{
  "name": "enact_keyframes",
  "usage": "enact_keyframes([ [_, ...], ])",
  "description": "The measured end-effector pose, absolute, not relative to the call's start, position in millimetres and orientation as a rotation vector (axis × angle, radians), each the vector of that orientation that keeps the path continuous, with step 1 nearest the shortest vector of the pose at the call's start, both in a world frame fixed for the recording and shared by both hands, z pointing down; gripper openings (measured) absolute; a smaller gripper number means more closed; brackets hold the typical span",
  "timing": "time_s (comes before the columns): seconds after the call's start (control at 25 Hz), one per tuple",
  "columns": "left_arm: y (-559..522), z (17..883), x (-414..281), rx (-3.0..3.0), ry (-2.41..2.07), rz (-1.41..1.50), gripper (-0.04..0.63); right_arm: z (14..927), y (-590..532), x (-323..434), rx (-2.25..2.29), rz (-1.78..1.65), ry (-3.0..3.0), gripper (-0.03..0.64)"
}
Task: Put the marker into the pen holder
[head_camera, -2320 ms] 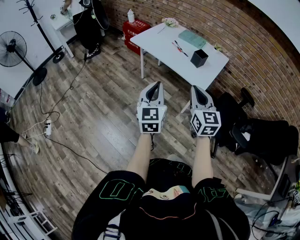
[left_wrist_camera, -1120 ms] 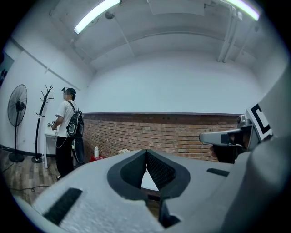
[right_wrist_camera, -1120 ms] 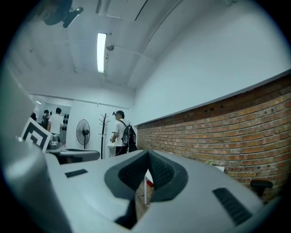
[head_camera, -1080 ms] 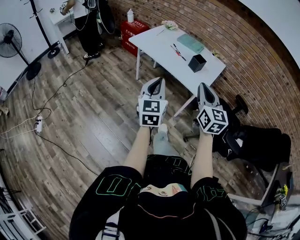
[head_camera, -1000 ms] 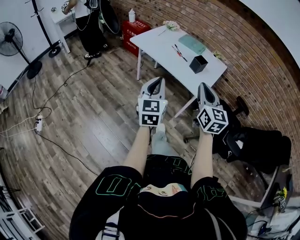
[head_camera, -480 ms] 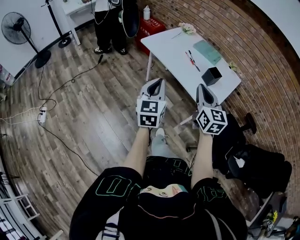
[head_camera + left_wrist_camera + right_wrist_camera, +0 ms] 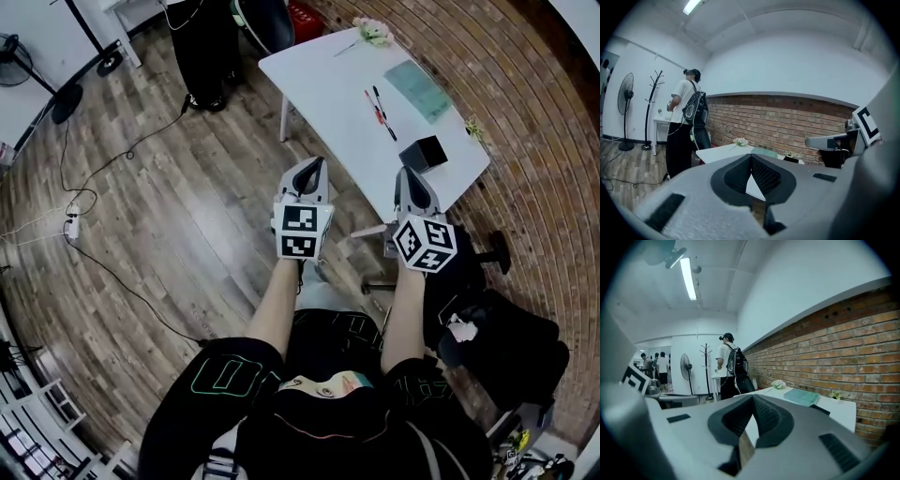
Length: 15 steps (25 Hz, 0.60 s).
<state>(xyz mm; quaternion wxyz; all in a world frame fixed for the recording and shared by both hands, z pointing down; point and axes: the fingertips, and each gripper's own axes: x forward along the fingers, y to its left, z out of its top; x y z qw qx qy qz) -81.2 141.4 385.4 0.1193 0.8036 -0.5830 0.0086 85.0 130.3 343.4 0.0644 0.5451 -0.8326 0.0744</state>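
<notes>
Two markers (image 7: 380,106), one red and one black, lie side by side on the white table (image 7: 319,75). The black square pen holder (image 7: 422,153) stands near the table's near corner, also seen small in the left gripper view (image 7: 792,159). My left gripper (image 7: 314,161) hangs in the air short of the table's edge, its jaws shut with nothing in them. My right gripper (image 7: 405,172) is level with it, just short of the pen holder, also shut and empty. Both grippers' tips meet in their own views (image 7: 751,157) (image 7: 753,397).
A green notebook (image 7: 418,77) and a small bunch of flowers (image 7: 373,31) lie on the table. A person (image 7: 211,37) with a backpack stands at the table's far left. A black office chair (image 7: 497,328) is at my right. Cables (image 7: 75,216) trail over the wooden floor.
I have come closer to the table, which has grown larger in the head view. Both grippers stayed shut and side by side in front of me.
</notes>
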Motion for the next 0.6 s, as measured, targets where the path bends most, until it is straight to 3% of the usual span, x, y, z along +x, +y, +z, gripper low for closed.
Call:
enact_keyframes([
  [0.6,34,429,-42,2.278,-1.715,0.257,0.008,384,-1,104,1.54,0.384,-2.579,0.006],
])
